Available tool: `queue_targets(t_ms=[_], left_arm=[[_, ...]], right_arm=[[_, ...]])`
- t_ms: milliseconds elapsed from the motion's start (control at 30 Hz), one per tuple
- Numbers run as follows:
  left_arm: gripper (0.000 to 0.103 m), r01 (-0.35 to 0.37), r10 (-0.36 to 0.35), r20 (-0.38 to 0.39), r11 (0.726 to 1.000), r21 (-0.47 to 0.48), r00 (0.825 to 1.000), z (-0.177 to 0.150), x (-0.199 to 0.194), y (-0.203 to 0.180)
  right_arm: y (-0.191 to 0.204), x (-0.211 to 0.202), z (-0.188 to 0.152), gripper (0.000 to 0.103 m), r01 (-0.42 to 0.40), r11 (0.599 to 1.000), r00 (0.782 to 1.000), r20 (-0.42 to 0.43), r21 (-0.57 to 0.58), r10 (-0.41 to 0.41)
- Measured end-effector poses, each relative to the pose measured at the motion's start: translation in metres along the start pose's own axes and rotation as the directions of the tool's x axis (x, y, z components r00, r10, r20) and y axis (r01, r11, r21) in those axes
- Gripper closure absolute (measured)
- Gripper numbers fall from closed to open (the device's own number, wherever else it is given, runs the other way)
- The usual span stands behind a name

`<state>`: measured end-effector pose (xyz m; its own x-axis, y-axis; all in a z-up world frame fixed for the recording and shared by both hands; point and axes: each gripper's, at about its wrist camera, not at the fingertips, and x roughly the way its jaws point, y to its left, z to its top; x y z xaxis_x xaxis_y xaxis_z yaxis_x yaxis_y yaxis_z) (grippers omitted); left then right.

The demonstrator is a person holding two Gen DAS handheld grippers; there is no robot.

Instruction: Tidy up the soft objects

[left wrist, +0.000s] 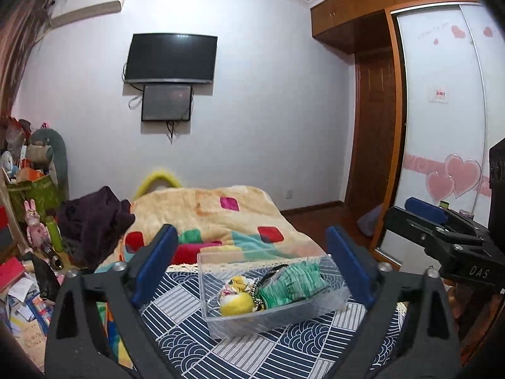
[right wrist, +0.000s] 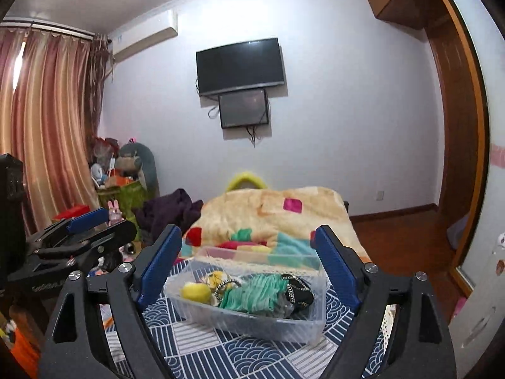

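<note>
We are holding the left tool [left wrist: 252, 262] and right tool [right wrist: 249, 262] spread wide and empty above the clear bin [right wrist: 252, 319] on the bed. Inside it are lying the yellow plush [right wrist: 195, 292] and green cloth [right wrist: 252, 293]; both look light and squashy, best pinched mid-body.

Rear wall [right wrist: 331, 63]: plain white, fitted with a black television [right wrist: 240, 64] and a smaller dark screen [right wrist: 243, 109] directly beneath. Air conditioner [right wrist: 145, 36] mounted near the ceiling. Striped pink-orange curtains [right wrist: 47, 120] at left. Wooden wardrobe [left wrist: 363, 15] at right. Floor [right wrist: 401, 240]: dark wood.
</note>
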<state>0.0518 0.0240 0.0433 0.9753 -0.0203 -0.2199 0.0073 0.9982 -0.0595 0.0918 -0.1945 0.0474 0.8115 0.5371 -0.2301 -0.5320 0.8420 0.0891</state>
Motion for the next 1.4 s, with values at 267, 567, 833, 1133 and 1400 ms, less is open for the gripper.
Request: queue_targets(t_ms=[267,567,833,1133,1400], left_arm=[[0.000,0.005,-0.005,-0.001,1.000,-0.006,1.000,-0.001,-0.004,0.000],[0.000,-0.004,0.004,0.005,1.000,0.002,1.000,-0.005,-0.006,-0.003],[0.000,-0.004,0.004,0.004,1.000,0.006,1.000,-0.006,-0.006,-0.003],[0.000,-0.005,0.005,0.008,1.000,0.008,1.000,-0.006,-0.008,-0.004],[0.000,-0.004,0.004,0.010,1.000,0.013,1.000,-0.005,-0.009,-0.005]], right_arm=[[0.003,-0.009,-0.001,0.000,0.021,1.000,0.998,0.053,-0.002,-0.021],[0.004,-0.009,-0.004,0.000,0.029,1.000,0.998,0.059,-0.009,-0.028],[0.005,-0.013,-0.007,0.000,0.030,1.000,0.998,0.062,-0.010,-0.029],[0.004,-0.014,-0.007,0.000,0.030,1.000,0.998,0.062,-0.010,-0.029],[0.002,-0.014,-0.008,0.000,0.030,1.000,0.997,0.065,-0.008,-0.029]])
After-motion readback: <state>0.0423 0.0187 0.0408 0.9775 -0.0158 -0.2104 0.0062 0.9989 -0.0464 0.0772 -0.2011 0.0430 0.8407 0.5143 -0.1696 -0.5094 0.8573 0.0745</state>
